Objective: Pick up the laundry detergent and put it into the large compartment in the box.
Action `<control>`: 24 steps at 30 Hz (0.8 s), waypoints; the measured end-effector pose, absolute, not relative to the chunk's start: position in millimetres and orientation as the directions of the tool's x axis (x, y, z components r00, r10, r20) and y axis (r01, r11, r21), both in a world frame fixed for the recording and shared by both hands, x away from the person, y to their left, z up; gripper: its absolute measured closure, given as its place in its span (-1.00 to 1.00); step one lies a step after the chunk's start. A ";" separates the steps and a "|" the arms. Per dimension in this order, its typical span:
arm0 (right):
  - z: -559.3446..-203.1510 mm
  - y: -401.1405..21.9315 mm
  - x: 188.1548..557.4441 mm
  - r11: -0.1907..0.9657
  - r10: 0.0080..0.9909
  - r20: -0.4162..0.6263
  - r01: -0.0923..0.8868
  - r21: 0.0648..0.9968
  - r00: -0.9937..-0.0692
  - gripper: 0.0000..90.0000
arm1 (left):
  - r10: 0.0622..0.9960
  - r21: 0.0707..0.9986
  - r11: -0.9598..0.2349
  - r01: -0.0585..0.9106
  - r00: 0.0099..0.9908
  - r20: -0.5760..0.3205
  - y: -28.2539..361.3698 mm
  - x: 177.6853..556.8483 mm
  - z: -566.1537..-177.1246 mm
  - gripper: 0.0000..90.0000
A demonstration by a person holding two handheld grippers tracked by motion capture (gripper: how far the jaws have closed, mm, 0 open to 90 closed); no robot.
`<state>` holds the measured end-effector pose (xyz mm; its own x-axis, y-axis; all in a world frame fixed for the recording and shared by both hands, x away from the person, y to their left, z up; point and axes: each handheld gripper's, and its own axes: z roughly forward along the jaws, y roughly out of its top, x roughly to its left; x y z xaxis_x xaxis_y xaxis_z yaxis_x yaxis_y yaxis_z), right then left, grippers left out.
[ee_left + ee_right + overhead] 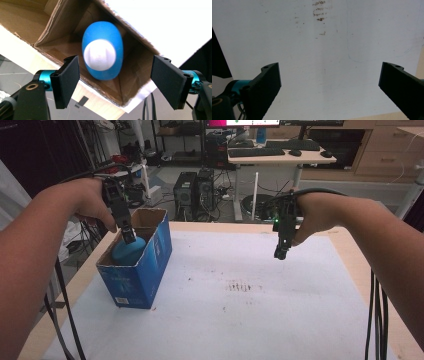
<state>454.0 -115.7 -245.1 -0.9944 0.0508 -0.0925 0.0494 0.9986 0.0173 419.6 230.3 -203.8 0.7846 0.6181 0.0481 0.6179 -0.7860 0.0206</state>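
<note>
An open blue cardboard box (150, 265) stands at the table's left side. Inside it lies a blue egg-shaped object (127, 251) with a white round face (99, 55). My left gripper (128, 236) hangs over the box mouth, just above the blue object, and is open, its jaws wide on either side of the object in the left gripper view (115, 80). My right gripper (281, 251) hovers above the white sheet at the table's middle right, open and with nothing between its jaws (329, 87).
A white sheet (240, 310) with small brown stains (238, 286) covers the wooden table (350, 245). Beyond the far edge stand computer towers (195, 190), a desk with keyboards (270, 151) and cables. Black cables (377, 320) hang at the right.
</note>
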 end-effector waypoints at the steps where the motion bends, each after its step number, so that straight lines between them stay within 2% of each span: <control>1: -244.9 -115.6 454.0 0.999 0.048 -0.093 0.047 0.018 -0.995 -0.93 | 0.614 0.021 -0.790 0.613 0.788 0.047 228.2 418.7 -201.9 -0.51; 3: -244.1 -115.2 453.5 0.999 0.049 -0.091 0.047 0.016 -0.995 -0.93 | 0.601 0.018 -0.799 0.601 0.798 0.045 223.7 417.3 -197.6 -0.53; 5: -243.7 -115.2 453.7 0.999 0.045 -0.091 0.044 0.019 -0.995 -0.93 | 0.598 0.018 -0.801 0.598 0.800 0.052 221.1 416.6 -195.9 -0.66; 16: -242.3 -114.3 450.6 0.999 0.047 -0.090 0.046 0.019 -0.995 -0.93 | 0.499 0.048 -0.866 0.498 0.866 0.018 184.7 410.4 -189.3 -0.72; 18: -242.3 -114.3 450.5 0.999 0.043 -0.092 0.041 0.018 -0.995 -0.93 | 0.498 0.044 -0.867 0.496 0.867 0.017 179.5 410.3 -190.3 -0.73; 19: -242.3 -114.3 450.5 0.999 0.043 -0.092 0.041 0.018 -0.995 -0.93 | 0.498 0.044 -0.867 0.496 0.867 0.017 179.5 410.3 -190.3 -0.81; 24: -242.5 -114.9 449.5 0.999 0.044 -0.091 0.043 0.013 -0.995 -0.93 | 0.460 0.030 -0.888 0.460 0.888 -0.009 165.0 407.6 -196.9 -0.81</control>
